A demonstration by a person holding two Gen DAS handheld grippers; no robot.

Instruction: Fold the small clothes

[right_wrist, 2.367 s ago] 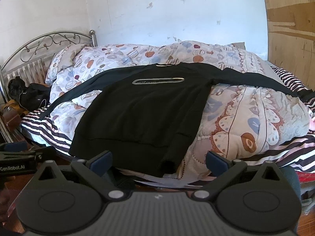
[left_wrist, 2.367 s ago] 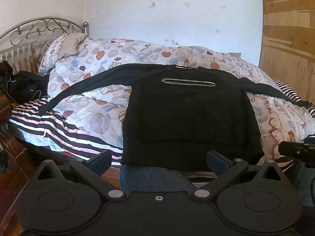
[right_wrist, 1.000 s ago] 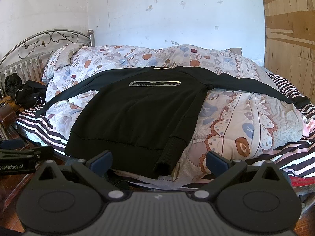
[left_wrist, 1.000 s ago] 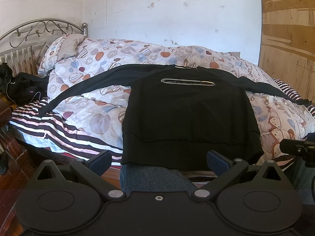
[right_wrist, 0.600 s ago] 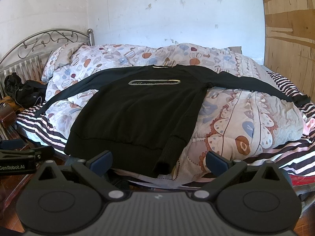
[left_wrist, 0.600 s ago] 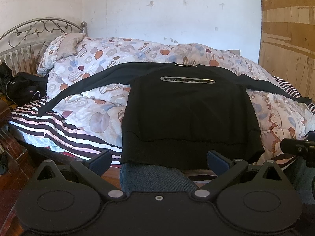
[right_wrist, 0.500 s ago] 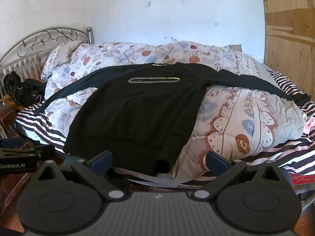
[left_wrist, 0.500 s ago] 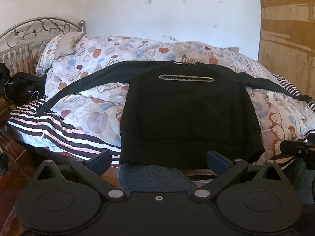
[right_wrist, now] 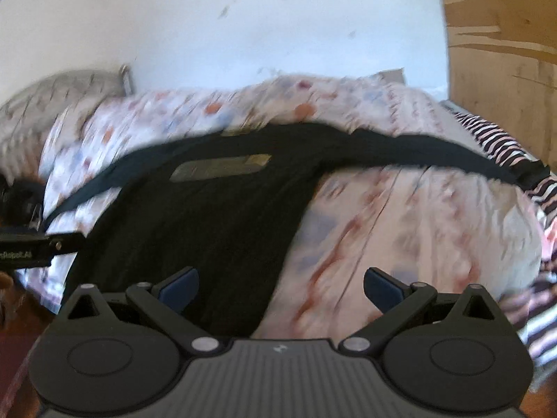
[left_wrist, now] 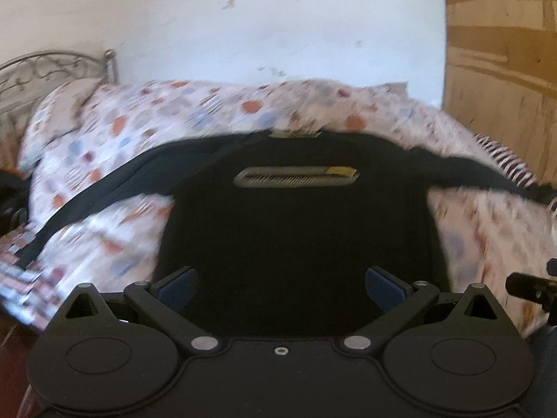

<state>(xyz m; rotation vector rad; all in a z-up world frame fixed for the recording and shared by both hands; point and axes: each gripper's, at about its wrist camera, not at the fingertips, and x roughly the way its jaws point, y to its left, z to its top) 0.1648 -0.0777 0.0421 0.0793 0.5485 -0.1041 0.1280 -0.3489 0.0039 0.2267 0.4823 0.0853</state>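
Presently, item one: left gripper [left_wrist: 280, 287], black two-finger claw with blue pads, spread wide and gripping nothing; it hangs over the near hem region of the garment, which fills the gap between its fingers at 12 o'clock. Open spread presumably readies it to take a hem corner.

Item two: right gripper [right_wrist: 280, 287], same build, likewise spread wide and empty. Its left finger sits over black cloth, its right finger over bare quilt, so the garment's right side edge runs up between them toward 12 o'clock.

Item three: black long-sleeved sweatshirt [left_wrist: 299, 230], the task's thing, laid flat and face up on the bed, collar at 12 o'clock, pale oblong chest logo [left_wrist: 296, 176] below it. Sleeves stretch out toward 9 and 3 o'clock, the right cuff [right_wrist: 529, 170] reaching the striped sheet. Full spread likely serves to give clean fold lines; no fold appears begun.

Item four: floral patterned quilt [right_wrist: 400, 216], soft and humped, supports the garment; folds may sag on it.

Item five: striped bedsheet [right_wrist: 487, 132] at 2 o'clock, metal scrollwork headboard [left_wrist: 41, 66] at 10 o'clock, white scuffed wall [left_wrist: 243, 35] behind.

Both views are motion-blurred; fine detail is unreadable.
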